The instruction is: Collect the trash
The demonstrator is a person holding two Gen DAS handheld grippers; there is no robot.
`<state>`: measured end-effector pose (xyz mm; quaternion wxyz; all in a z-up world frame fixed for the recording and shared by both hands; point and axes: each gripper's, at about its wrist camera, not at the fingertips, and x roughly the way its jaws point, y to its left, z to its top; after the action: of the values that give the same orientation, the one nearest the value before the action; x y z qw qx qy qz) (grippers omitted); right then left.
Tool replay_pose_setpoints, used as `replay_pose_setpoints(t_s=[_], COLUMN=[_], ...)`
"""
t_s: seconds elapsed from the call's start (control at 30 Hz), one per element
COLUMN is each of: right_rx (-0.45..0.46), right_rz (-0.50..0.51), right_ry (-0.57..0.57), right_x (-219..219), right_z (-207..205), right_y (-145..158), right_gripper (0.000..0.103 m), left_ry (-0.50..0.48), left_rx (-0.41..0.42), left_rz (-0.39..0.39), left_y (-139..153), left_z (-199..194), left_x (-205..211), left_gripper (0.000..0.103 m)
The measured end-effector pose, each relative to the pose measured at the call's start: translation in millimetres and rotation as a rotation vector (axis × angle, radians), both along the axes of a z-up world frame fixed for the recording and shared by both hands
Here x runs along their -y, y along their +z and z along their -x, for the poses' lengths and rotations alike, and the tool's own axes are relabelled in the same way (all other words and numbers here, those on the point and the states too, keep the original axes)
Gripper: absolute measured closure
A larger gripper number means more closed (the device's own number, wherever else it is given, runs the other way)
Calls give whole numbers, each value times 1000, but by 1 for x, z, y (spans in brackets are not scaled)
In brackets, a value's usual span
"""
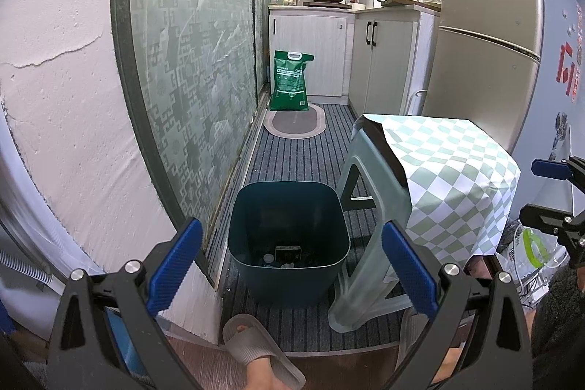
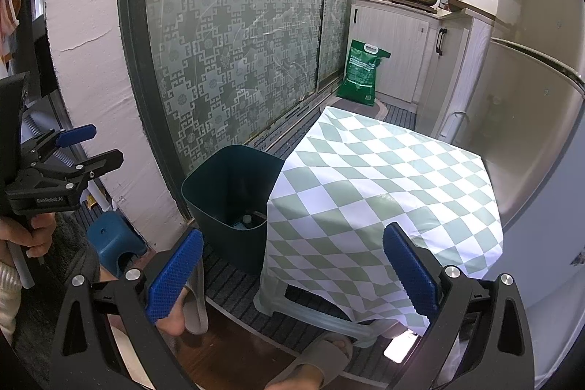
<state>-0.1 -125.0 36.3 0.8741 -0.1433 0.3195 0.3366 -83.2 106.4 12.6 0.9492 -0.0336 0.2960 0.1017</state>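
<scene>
A: Bin status — dark teal square plastic bin (image 1: 289, 240) sits on the striped grey floor mat (image 1: 299, 152), just left of the pale plastic stool (image 1: 369, 265) draped in a green-and-white checked cloth (image 2: 380, 192). A few scraps lie at the bottom: a small round cap and a dark boxy piece, hard to say more.

B: Grippers?

A: Left gripper (image 1: 292, 269) spread wide, nothing between the blue pads, aimed at the bin mouth. Right gripper (image 2: 292, 269) spread wide too, empty, over the cloth's near edge.

B: Trash left to collect?

A: Cloth top looks bare. Clear plastic packaging with a green band (image 1: 530, 251) lies low at the right, near the right gripper — possibly trash, can't confirm.

B: Risks?

A: Tight spot. Reaching low on the right could snag the hanging cloth and drag it off the stool. The bin touches or nearly touches the stool leg, so bumping the stool may shove or tip it. Slippered foot (image 1: 256, 349) is near the bin — kick risk. Thin plastic may slip from the pads and land beside the bin.
</scene>
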Motion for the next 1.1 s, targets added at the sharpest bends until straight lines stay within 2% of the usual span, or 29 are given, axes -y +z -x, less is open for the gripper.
replay_pose_setpoints(t_s=[1.1], right_rx=[5], right_rz=[10], right_ry=[-1], right_x=[1], right_z=[-2], right_y=[-1], right_gripper=[3], left_ry=[0], left_rx=[-1], left_rz=[0], left_y=[0], left_z=[0], left_x=[1], left_gripper=[3])
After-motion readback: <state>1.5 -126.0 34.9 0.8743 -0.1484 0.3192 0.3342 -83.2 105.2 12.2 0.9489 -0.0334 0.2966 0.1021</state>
